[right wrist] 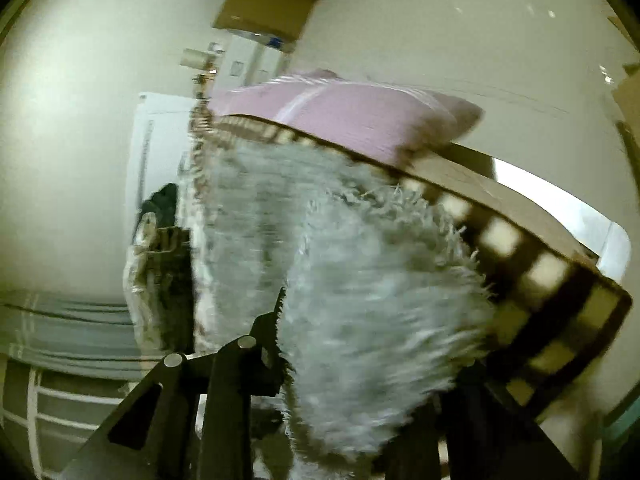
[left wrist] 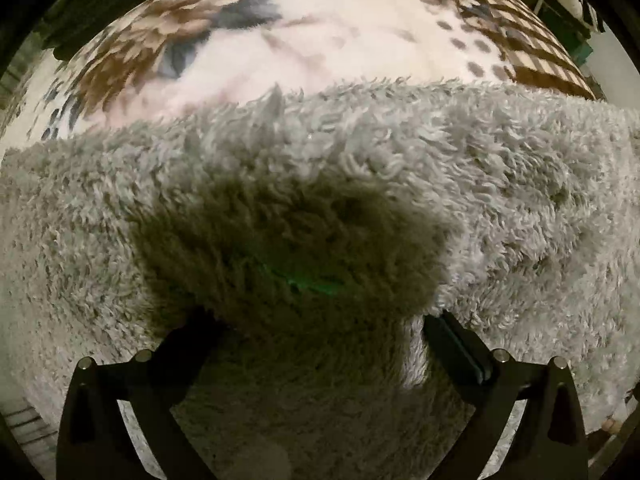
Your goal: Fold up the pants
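Note:
The pants [left wrist: 320, 184] are grey, shaggy fleece and lie spread across a patterned blanket [left wrist: 280, 40]. In the left wrist view my left gripper [left wrist: 320, 328] stands wide apart just above the fleece, its two black fingers [left wrist: 456, 340] on either side of a raised, shadowed hump of fabric; nothing is pinched between them. In the right wrist view a thick fold of the same fleece [right wrist: 372, 300] fills the gap of my right gripper [right wrist: 360, 380], which is shut on it and holds it lifted off the bed. The right finger is mostly hidden by fleece.
The bed has a brown-and-cream checked edge [right wrist: 540, 280]. A pink pillow [right wrist: 352, 116] lies at its far end. A cardboard box [right wrist: 264, 12] and a white cabinet [right wrist: 160, 152] stand by the wall. A white rail [right wrist: 40, 412] is low on the left.

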A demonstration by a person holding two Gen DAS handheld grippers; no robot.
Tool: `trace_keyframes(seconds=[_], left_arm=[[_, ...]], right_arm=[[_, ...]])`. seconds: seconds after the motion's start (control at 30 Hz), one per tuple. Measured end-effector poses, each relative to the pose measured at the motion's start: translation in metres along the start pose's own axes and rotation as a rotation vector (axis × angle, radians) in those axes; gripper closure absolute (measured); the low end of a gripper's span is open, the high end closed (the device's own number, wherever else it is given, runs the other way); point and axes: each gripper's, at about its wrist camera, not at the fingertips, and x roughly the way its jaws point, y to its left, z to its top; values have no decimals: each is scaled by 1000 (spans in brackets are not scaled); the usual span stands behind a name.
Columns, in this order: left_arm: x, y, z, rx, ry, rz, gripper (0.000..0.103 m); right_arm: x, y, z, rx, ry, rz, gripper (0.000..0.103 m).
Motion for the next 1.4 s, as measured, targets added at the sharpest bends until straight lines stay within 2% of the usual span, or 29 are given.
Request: trace_keyframes(seconds=[0.13, 0.2, 0.27, 0.33, 0.43, 0.6, 0.8, 1.0, 1.1, 1.17, 1.37, 1.4], left_arm=[[4, -11, 0, -1, 2, 3, 0], [7, -18, 4, 1, 8, 1, 0], [4, -19, 5, 5, 26, -4, 0], [0, -9, 13, 6, 48, -12, 0], [-10, 2, 20, -7, 49, -21, 0], [-52, 36, 27, -70, 15, -50, 0], [-108, 112, 23, -174, -28, -73, 0], [-142, 227, -7, -327, -56, -73, 0], [-148, 283, -24, -398, -55, -54, 0], [-147, 325, -39, -449, -49, -39, 0], [-135, 410, -72, -539, -35, -21, 0], [-135, 417, -74, -544, -38, -24, 0]], right_arm=[[29, -3, 3, 29, 59, 26, 73], [40, -9, 3, 29, 77, -7, 73], [44, -6, 4, 11, 68, -39, 78], [41, 4, 3, -29, 51, -90, 84], [29, 22, -2, -73, 24, -147, 87], [0, 71, -17, -172, -16, -176, 87], [-10, 159, -59, -331, -9, -182, 87], [26, 244, -138, -513, 75, -197, 87], [61, 275, -196, -616, 141, -225, 87], [93, 291, -247, -713, 193, -253, 87], [180, 295, -398, -987, 372, -345, 87], [188, 290, -415, -1026, 389, -362, 87]])
